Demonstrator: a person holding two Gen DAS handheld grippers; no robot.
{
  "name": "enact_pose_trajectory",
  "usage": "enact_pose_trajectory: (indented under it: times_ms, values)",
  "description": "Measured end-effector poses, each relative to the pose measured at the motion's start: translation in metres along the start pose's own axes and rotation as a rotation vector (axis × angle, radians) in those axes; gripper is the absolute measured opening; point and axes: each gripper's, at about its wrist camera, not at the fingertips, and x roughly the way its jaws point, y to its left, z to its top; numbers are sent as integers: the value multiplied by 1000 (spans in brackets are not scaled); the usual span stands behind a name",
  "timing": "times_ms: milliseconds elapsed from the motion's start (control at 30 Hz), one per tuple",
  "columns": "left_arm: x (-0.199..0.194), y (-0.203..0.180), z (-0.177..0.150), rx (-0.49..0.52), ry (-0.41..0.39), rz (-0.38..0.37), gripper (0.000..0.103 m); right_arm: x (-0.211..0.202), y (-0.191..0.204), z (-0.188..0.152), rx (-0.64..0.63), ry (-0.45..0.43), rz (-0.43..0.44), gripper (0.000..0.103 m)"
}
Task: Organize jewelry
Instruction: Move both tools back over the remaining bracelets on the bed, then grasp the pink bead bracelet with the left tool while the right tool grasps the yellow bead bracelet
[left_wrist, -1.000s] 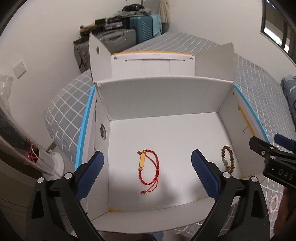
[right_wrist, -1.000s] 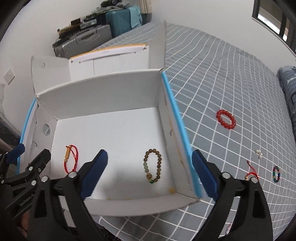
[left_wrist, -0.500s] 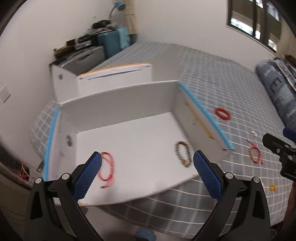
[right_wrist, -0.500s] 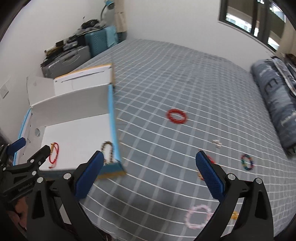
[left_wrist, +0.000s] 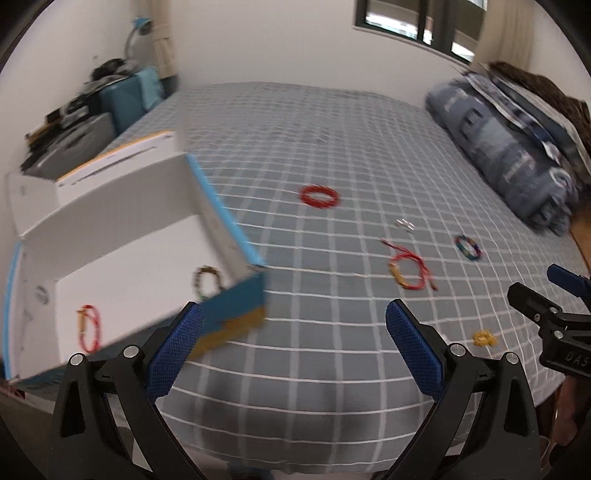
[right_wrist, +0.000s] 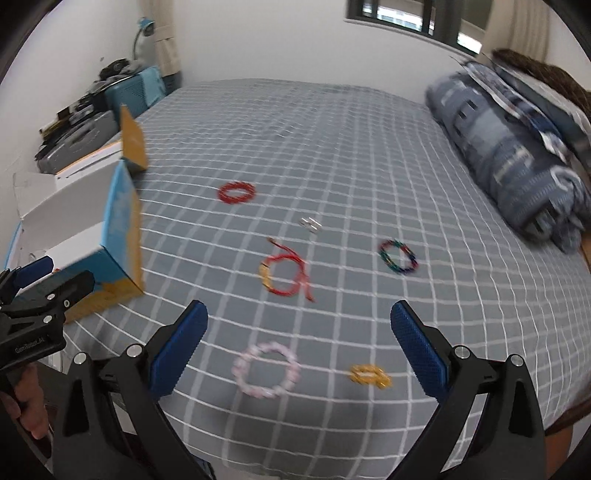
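Note:
A white cardboard box (left_wrist: 122, 243) with blue edges sits at the left of the bed and holds a red cord bracelet (left_wrist: 88, 328) and a brown bead bracelet (left_wrist: 207, 281). On the checked bedspread lie a red bead bracelet (right_wrist: 236, 192), a red cord bracelet with a gold bar (right_wrist: 285, 275), a multicolour bracelet (right_wrist: 398, 256), a pink bead bracelet (right_wrist: 266, 370), a small gold piece (right_wrist: 369, 376) and a small silver piece (right_wrist: 311, 223). My left gripper (left_wrist: 293, 345) is open above the bedspread beside the box. My right gripper (right_wrist: 298, 345) is open just above the pink bracelet, empty.
A folded blue quilt (right_wrist: 509, 162) lies along the bed's right side. Suitcases (left_wrist: 110, 99) and clutter stand by the wall at the far left. A hand (right_wrist: 29, 406) holds the left gripper's handle at the lower left of the right wrist view.
Both grippers have swung right, away from the box and toward the loose jewelry on the bedspread. Both stay open and empty.

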Motion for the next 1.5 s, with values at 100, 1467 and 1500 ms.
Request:
enact_pose_trajectory:
  times_ms: [100, 1467, 1500]
  values:
    - [10, -24, -8, 25, 1, -20, 97, 7, -18, -16, 24, 15, -10, 95]
    - [128, -105, -67, 108, 203, -94, 75, 123, -79, -84, 162, 257, -9, 66]
    - [128, -105, -67, 110, 205, -96, 70, 123, -79, -84, 164, 260, -11, 64]
